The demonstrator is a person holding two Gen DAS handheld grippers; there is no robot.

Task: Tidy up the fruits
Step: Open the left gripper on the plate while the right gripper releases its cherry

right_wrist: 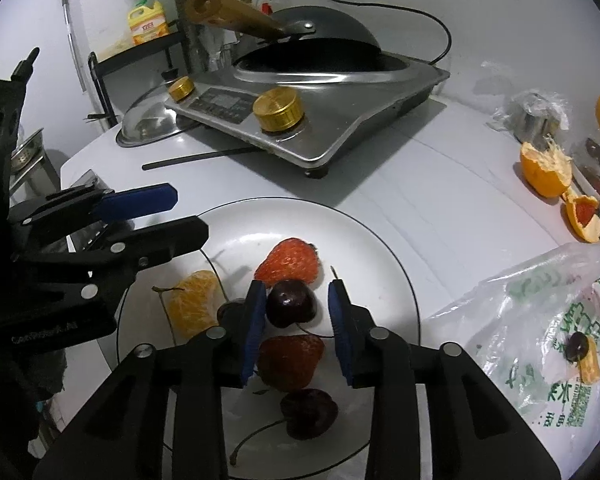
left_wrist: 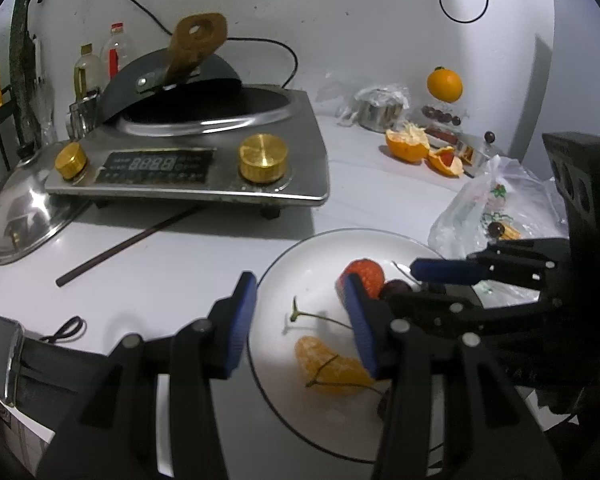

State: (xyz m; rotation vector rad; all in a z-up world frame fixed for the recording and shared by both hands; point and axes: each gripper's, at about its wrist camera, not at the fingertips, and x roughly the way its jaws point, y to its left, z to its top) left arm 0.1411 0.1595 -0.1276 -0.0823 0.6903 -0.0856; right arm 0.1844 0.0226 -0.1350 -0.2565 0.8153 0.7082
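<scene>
A white plate (left_wrist: 308, 264) (right_wrist: 372, 248) holds an orange segment (left_wrist: 328, 368) (right_wrist: 194, 304), two strawberries (right_wrist: 290, 264) (right_wrist: 290, 360) and dark cherries. My right gripper (right_wrist: 298, 328) (left_wrist: 404, 284) hangs low over the plate, open. One cherry (right_wrist: 292, 304) (left_wrist: 394, 289) sits between its blue pads, against the left pad with a gap to the right pad. A second cherry (right_wrist: 308, 412) lies nearer the camera. My left gripper (left_wrist: 300, 320) (right_wrist: 190, 216) is open over the plate's left part, above a bare cherry stem (left_wrist: 312, 314), holding nothing.
An induction cooker (left_wrist: 188, 164) with a tilted black wok stands behind the plate, a steel lid (left_wrist: 24, 216) to its left and a dark chopstick (left_wrist: 128, 244) in front. To the right are a plastic bag (right_wrist: 540, 320), orange peels (left_wrist: 408, 144), a whole orange (left_wrist: 444, 84) and a steel cup (left_wrist: 380, 112).
</scene>
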